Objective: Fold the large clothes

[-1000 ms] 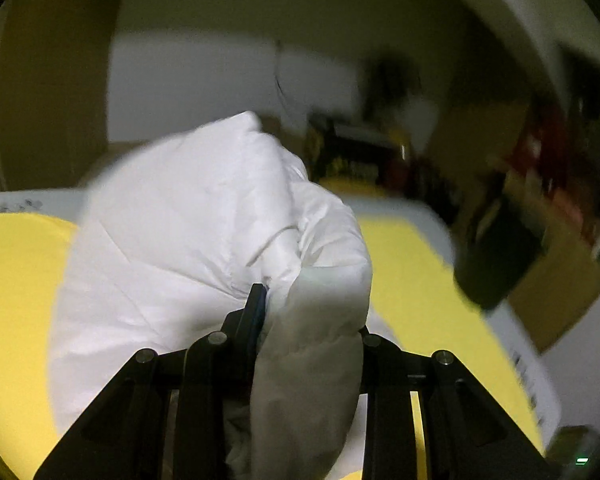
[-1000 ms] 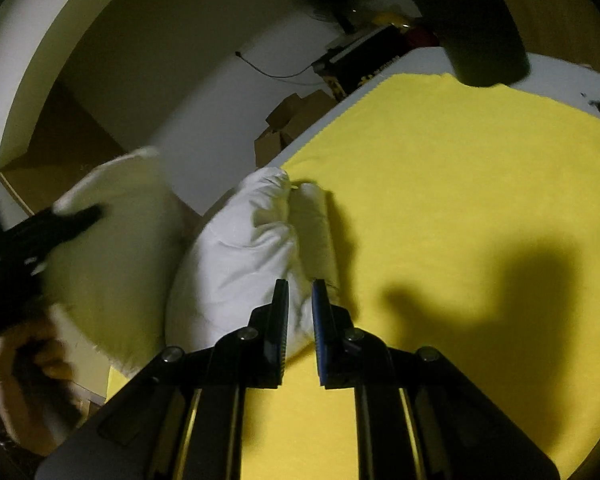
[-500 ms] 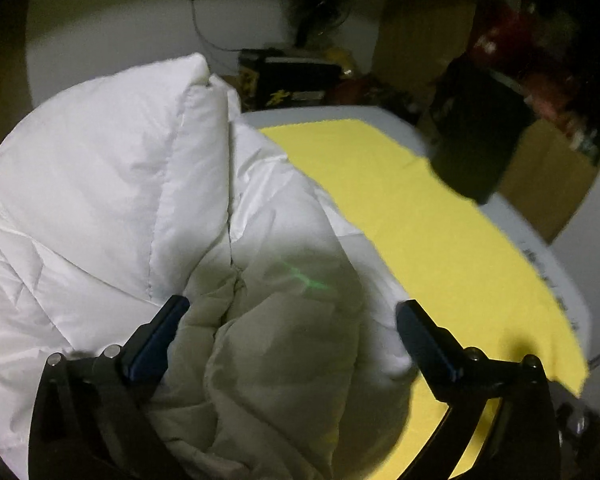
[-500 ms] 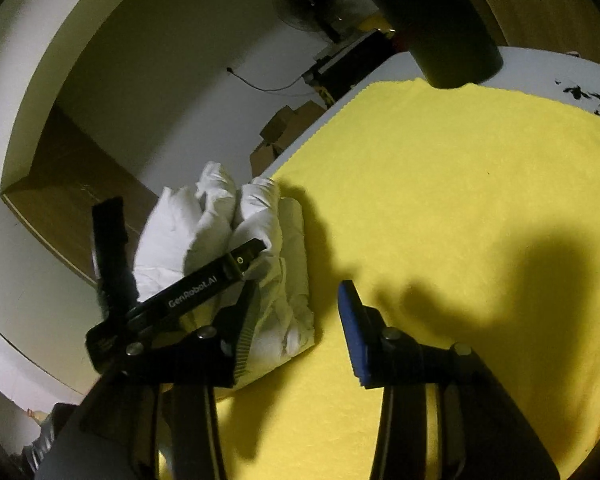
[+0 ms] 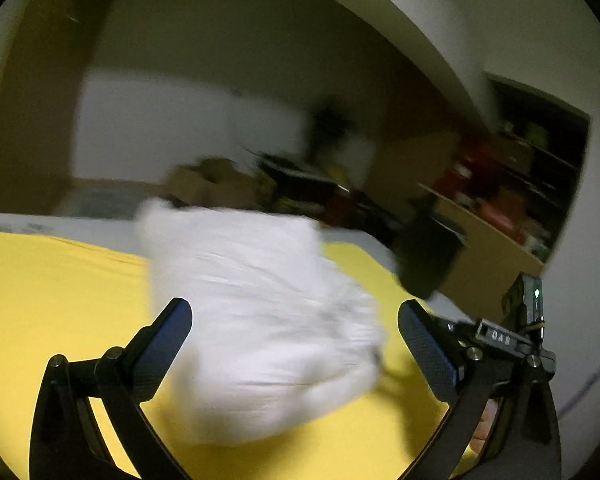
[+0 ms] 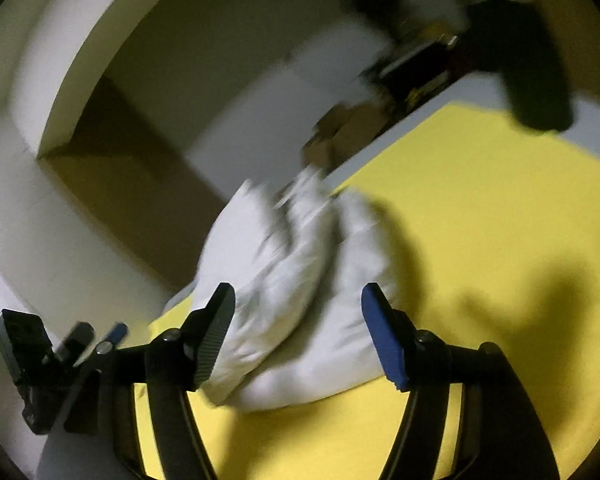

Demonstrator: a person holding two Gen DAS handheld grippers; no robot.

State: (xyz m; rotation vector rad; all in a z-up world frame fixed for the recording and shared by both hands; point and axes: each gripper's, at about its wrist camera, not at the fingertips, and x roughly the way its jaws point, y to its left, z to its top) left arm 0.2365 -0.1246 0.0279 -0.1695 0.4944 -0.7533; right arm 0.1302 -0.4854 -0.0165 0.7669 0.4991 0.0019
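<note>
A white padded garment (image 5: pixel 260 312) lies bundled in a folded heap on the yellow cloth (image 5: pixel 60 292) over the table. It also shows in the right wrist view (image 6: pixel 300 292) on the yellow cloth (image 6: pixel 480 240). My left gripper (image 5: pixel 294 324) is open and empty, its jaws wide apart just in front of the bundle. My right gripper (image 6: pixel 298 312) is open and empty too, jaws either side of the bundle's near end. The right gripper's body (image 5: pixel 512 336) shows at the right in the left wrist view, and the left gripper's body (image 6: pixel 40 364) at the lower left in the right wrist view. Both views are blurred.
A dark cylindrical object (image 6: pixel 536 76) stands at the far side of the table, also seen in the left wrist view (image 5: pixel 428 256). Cardboard boxes (image 6: pixel 340 136) and cluttered shelves (image 5: pixel 512 184) lie beyond the table edge. The table's white edge (image 5: pixel 60 224) borders the cloth.
Both grippers let go of the garment and opened wide. They have drawn back from the bundle, which now rests on the yellow cloth.
</note>
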